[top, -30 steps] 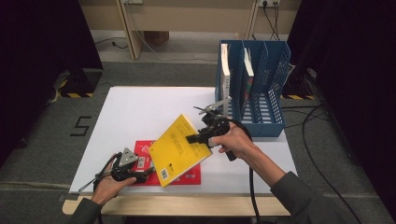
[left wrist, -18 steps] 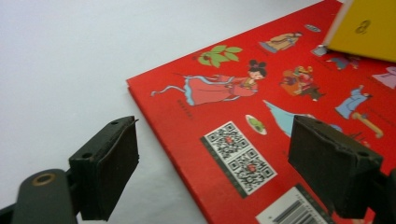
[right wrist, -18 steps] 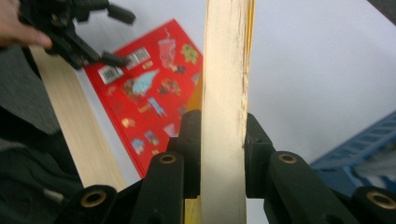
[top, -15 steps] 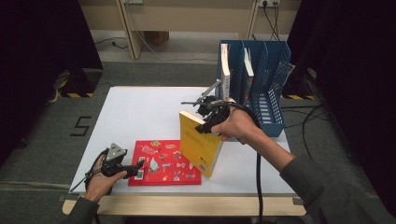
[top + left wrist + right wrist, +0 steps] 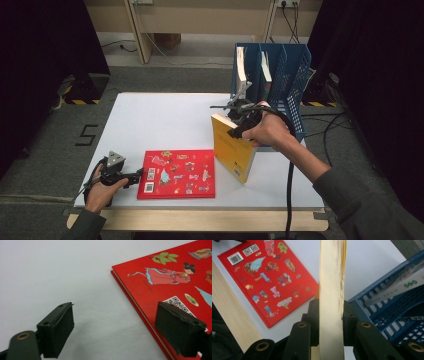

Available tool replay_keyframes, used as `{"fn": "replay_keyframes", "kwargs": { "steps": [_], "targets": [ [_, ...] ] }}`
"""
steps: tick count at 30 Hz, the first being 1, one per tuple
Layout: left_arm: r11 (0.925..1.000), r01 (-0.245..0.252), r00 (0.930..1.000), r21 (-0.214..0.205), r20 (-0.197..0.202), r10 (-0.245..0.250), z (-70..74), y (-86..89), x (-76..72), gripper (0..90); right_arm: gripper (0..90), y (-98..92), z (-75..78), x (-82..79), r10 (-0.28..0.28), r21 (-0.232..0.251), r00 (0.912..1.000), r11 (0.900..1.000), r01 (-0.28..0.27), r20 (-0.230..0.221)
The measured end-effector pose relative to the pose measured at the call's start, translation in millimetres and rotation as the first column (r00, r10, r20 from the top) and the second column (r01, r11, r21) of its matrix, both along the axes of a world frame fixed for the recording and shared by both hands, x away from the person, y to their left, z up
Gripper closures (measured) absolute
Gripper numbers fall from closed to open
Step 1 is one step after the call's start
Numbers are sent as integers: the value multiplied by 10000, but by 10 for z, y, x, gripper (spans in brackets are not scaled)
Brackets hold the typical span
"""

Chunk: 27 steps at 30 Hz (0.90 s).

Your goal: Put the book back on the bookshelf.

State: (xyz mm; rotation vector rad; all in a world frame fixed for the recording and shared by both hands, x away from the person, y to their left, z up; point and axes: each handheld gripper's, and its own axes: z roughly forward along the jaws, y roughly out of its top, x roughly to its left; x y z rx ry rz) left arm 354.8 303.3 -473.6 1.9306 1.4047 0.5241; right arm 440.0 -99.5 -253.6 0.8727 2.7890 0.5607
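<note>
- Your right gripper [image 5: 235,117] has its fingers [image 5: 313,315] clamped on the top edge of the yellow book [image 5: 232,152], one pad on each side of the pale page block.
- The yellow book stands upright and clear of the worktop [image 5: 165,120], its lower corner hanging just above the white surface, just in front of the blue file rack [image 5: 295,80].
- In the right gripper view the book's page edge [image 5: 331,290] runs straight up between the two fingers, with the yellow cover showing as a thin strip along its right side.
- The blue file rack sits at the far right of the worktop with books already standing in its compartments [image 5: 241,65].
- Your left gripper [image 5: 134,176] rests low on the worktop at the near left, fingers [image 5: 56,327] spread wide with nothing between the pads.
- The red book [image 5: 177,172] lies flat, picture cover up, near the front edge of the worktop, between your two hands.
- In the left gripper view, one of the left gripper's fingers stands over bare worktop and the other over the near edge of the red book; whether it touches the cover you cannot tell.
- The yellow book stands just beside the red book's right edge.
</note>
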Motion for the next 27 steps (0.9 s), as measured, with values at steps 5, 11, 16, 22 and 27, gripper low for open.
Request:
{"fn": "replay_keyframes", "kwargs": {
  "steps": [5,11,16,22,27],
  "targets": [
    [9995,-314,9995,83,3,314,-7,58,3,153,748,-77,-70,26,-316,5,9990,9995,317,-327],
    [9997,-236,9996,116,-181,238,-35,50,10,153,735,-149,-95,61,-759,173,9952,9969,771,-615],
    [9997,-116,9995,210,-279,122,-45,35,13,157,730,-240,-125,90,-1310,476,9870,9896,1359,-930],
    [9997,-161,9994,161,-289,165,-58,36,18,157,716,-274,-151,136,-1622,716,9801,9827,1710,-1147],
    [9997,-113,9991,203,-404,121,-71,45,21,157,707,-250,-185,149,-1638,643,9775,9828,1734,-1329]
  ]
}}
